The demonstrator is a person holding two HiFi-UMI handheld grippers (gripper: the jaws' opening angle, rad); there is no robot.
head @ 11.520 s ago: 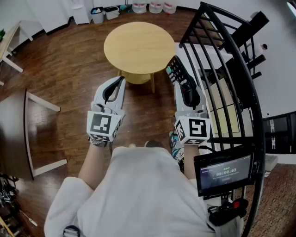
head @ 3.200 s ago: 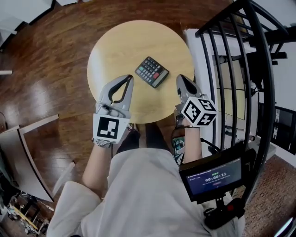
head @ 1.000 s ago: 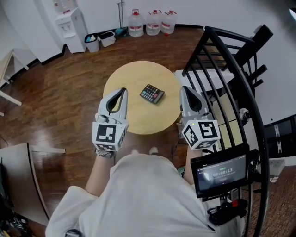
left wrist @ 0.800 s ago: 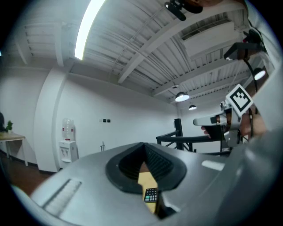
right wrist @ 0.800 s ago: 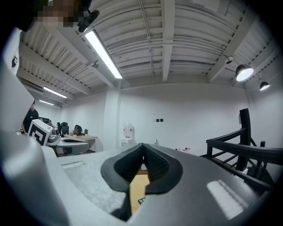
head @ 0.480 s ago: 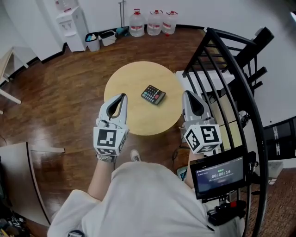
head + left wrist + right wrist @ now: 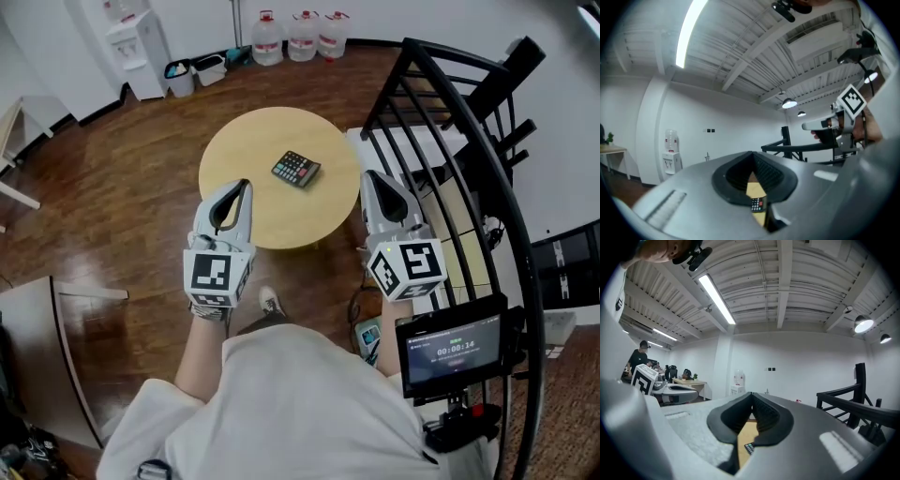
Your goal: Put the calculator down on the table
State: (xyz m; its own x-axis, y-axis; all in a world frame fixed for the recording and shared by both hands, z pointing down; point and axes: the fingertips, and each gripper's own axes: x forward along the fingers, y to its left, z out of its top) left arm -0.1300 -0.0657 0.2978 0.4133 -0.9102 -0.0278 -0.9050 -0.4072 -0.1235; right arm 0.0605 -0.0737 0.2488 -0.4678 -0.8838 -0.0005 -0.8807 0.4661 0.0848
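A dark calculator (image 7: 296, 169) with coloured keys lies flat on the round wooden table (image 7: 244, 202), right of its middle. My left gripper (image 7: 245, 184) is shut and empty, its tip at the table's near edge, left of the calculator. The right gripper (image 7: 368, 175) is shut and empty too, just off the table's right rim. In the left gripper view the shut left gripper (image 7: 752, 153) leaves a slit that shows the calculator (image 7: 757, 204) and table (image 7: 754, 190). Below the shut right gripper (image 7: 751, 393), the right gripper view shows a corner of the calculator (image 7: 749, 448).
A black metal railing (image 7: 450, 122) curves close along the right side. Water bottles (image 7: 302, 28), a dispenser (image 7: 127, 37) and bins (image 7: 192, 70) stand by the far wall. A white-framed board (image 7: 37, 347) sits lower left. A small screen (image 7: 455, 349) hangs near my right arm.
Both grippers have drawn back a little from the table, still shut and empty. The calculator has stayed where it lies on the tabletop.
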